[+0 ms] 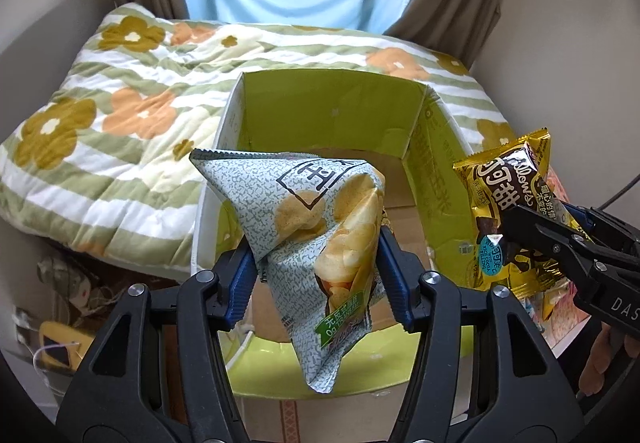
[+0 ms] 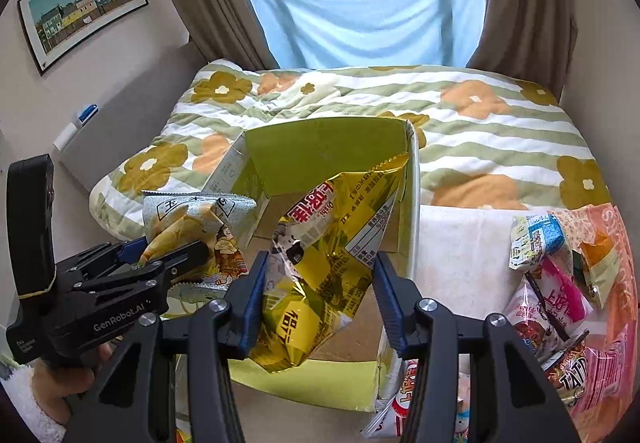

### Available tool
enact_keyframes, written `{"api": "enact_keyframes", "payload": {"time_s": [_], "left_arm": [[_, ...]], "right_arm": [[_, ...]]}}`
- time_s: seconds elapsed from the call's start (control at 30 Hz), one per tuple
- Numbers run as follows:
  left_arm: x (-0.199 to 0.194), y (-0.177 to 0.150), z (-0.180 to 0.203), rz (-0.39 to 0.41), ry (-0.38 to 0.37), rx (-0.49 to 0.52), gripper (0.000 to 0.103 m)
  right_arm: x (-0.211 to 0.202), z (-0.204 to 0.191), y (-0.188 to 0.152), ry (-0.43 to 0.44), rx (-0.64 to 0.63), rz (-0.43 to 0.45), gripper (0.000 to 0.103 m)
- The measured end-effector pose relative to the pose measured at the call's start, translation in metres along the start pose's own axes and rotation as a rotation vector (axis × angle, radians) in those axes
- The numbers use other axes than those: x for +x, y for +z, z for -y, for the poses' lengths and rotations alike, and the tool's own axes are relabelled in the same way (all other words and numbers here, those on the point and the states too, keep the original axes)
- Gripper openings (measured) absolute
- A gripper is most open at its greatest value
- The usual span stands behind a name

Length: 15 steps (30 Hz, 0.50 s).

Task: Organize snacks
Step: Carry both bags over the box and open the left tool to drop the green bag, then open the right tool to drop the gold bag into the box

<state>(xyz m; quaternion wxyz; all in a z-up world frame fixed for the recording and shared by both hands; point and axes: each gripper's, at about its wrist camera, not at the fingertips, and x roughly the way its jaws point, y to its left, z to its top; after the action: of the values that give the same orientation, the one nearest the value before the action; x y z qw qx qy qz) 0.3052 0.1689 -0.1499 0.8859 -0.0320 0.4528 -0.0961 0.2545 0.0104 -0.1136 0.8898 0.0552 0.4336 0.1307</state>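
Two bags hang over the green box: the left hand-held gripper barely pinches the grey chip bag, which could slip onto the rim; the right hand-held gripper clamps the gold snack bag, near the far wall.

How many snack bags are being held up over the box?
2: a grey-green chip bag in the left gripper, a gold bag in the right gripper. More snacks lie piled to the right.
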Motion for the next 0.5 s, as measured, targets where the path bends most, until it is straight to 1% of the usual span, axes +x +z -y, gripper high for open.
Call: {"api": "enact_keyframes", "payload": {"time_s": [0.03,0.07,0.1,0.13,0.2,0.27,0.37,0.5], "left_arm": [[0.002,0.0,0.002,-0.004,-0.005,0.01,0.075],[0.002,-0.001,0.002,-0.005,0.012,0.017,0.087],[0.001,-0.001,0.003,0.003,0.032,0.024,0.102],[-0.001,-0.003,0.004,0.016,0.04,0.035,0.103],[-0.004,-0.005,0.005,0.008,0.043,0.046,0.103],[-0.006,-0.008,0.004,0.002,0.065,0.041,0.103],[-0.011,-0.014,0.001,-0.009,0.076,0.019,0.103],[-0.019,-0.022,-0.003,0.001,0.077,-0.023,0.103]], "right_arm": [[0.002,0.0,0.0,-0.005,0.003,-0.008,0.046],[0.004,0.001,0.0,-0.009,0.006,-0.017,0.046],[0.006,0.002,0.001,-0.009,0.005,-0.024,0.046],[0.008,0.002,0.001,-0.01,0.001,-0.028,0.046],[0.01,0.001,0.001,-0.019,-0.017,-0.034,0.046],[0.013,0.002,0.001,-0.026,-0.034,-0.045,0.046],[0.017,0.004,-0.001,-0.021,-0.049,-0.07,0.046],[0.026,0.001,-0.003,-0.026,-0.089,-0.1,0.046]]}}
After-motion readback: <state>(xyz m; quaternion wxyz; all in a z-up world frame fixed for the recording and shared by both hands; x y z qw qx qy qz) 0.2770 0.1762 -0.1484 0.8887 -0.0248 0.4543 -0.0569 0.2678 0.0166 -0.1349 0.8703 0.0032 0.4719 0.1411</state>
